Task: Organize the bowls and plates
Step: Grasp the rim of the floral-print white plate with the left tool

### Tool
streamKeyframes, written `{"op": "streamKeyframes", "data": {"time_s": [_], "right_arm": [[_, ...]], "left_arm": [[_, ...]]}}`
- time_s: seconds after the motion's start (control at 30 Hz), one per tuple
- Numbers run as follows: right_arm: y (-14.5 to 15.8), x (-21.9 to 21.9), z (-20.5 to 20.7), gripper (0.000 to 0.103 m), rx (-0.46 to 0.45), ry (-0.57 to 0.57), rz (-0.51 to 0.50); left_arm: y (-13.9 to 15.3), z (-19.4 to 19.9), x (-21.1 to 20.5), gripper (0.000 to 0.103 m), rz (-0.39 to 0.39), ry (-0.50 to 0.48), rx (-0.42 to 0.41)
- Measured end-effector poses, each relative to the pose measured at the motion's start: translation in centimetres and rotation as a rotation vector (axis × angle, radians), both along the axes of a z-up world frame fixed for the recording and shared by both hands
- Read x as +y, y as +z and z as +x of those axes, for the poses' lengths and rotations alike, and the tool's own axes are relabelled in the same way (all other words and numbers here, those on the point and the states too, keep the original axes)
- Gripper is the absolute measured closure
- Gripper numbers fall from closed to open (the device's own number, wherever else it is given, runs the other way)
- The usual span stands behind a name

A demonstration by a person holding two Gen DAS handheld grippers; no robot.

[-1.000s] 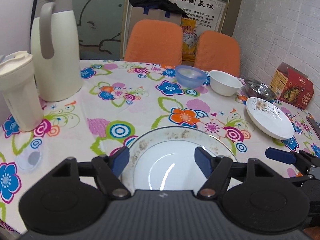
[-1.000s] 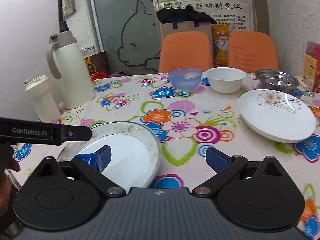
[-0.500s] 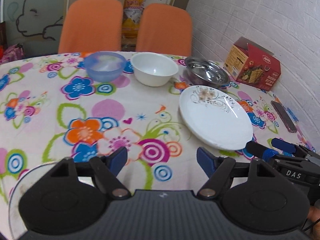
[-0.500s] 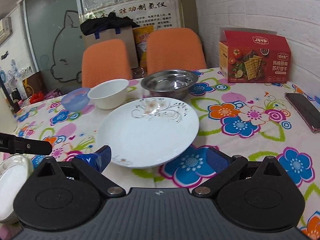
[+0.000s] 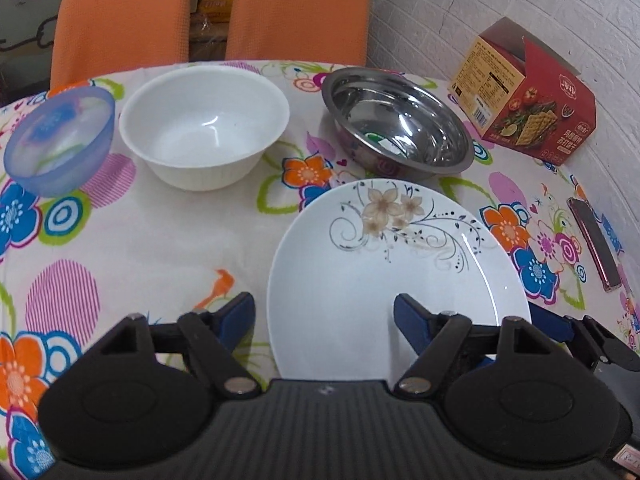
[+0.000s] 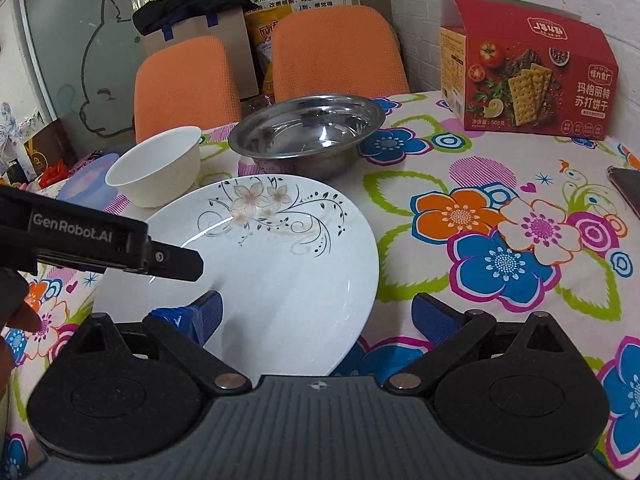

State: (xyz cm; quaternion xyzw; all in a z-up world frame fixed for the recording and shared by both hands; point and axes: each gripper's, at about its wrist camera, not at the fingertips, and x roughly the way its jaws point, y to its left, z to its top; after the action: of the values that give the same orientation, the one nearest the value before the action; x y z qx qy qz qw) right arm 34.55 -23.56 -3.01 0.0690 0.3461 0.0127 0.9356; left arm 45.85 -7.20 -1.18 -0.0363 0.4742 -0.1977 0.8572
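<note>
A white plate with a brown flower pattern (image 5: 396,264) (image 6: 264,256) lies flat on the flowered tablecloth. My left gripper (image 5: 324,316) is open; its right finger hangs over the plate's near part and its left finger stands off the plate's left rim. My right gripper (image 6: 316,316) is open too, straddling the plate's near right edge, left finger over the plate. Behind the plate stand a white bowl (image 5: 204,124) (image 6: 156,168), a steel bowl (image 5: 400,120) (image 6: 308,132) and a translucent blue bowl (image 5: 60,140) (image 6: 92,176).
A red cracker box (image 5: 532,92) (image 6: 528,68) stands at the back right by the brick wall. A phone (image 5: 592,244) (image 6: 628,184) lies on the table (image 6: 500,184) near its right edge. Two orange chairs (image 5: 296,8) (image 6: 336,52) stand behind it. A hand (image 6: 12,312) shows at left.
Both grippers have swung right, off the gold-rimmed plate at the left, and closed in on the flower-patterned plate. Both stayed open throughout.
</note>
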Motion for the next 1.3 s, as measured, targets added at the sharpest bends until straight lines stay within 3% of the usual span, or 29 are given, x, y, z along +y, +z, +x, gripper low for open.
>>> {"op": "streamKeyframes", "data": {"time_s": [0.13, 0.3, 0.37, 0.47, 0.53, 0.67, 1.0, 1.3], "right_arm": [[-0.3, 1.1, 0.0, 0.013, 0.0, 0.023, -0.076], [-0.5, 2.0, -0.3, 0.012, -0.025, 0.04, -0.071], [-0.5, 2.8, -0.3, 0.012, -0.031, 0.073, -0.07], [-0.5, 3.4, -0.2, 0.012, -0.036, 0.033, -0.073], [-0.3, 3.5, -0.3, 0.012, -0.029, 0.022, -0.066], [0.3, 4.1, -2.0, 0.012, -0.067, 0.034, -0.032], [2.6, 7.5, -7.0, 0.012, -0.143, 0.061, -0.052], [5.2, 13.9, -11.5, 0.012, -0.218, 0.201, -0.033]], "left_arm": [[-0.1, 0.1, -0.4, 0.026, 0.018, -0.009, -0.022], [-0.4, -0.7, -1.2, 0.026, 0.073, -0.02, -0.072], [-0.5, -1.1, -1.8, 0.034, 0.104, -0.03, -0.091], [-0.5, -1.3, -1.9, 0.041, 0.097, -0.032, -0.094], [-0.3, -1.3, -1.5, 0.051, 0.079, -0.026, -0.078], [0.2, -2.3, -0.6, 0.053, 0.075, -0.012, -0.079], [3.3, -8.2, 3.6, 0.053, 0.03, 0.035, -0.146], [6.3, -15.2, 11.6, 0.053, 0.03, 0.178, -0.228]]}}
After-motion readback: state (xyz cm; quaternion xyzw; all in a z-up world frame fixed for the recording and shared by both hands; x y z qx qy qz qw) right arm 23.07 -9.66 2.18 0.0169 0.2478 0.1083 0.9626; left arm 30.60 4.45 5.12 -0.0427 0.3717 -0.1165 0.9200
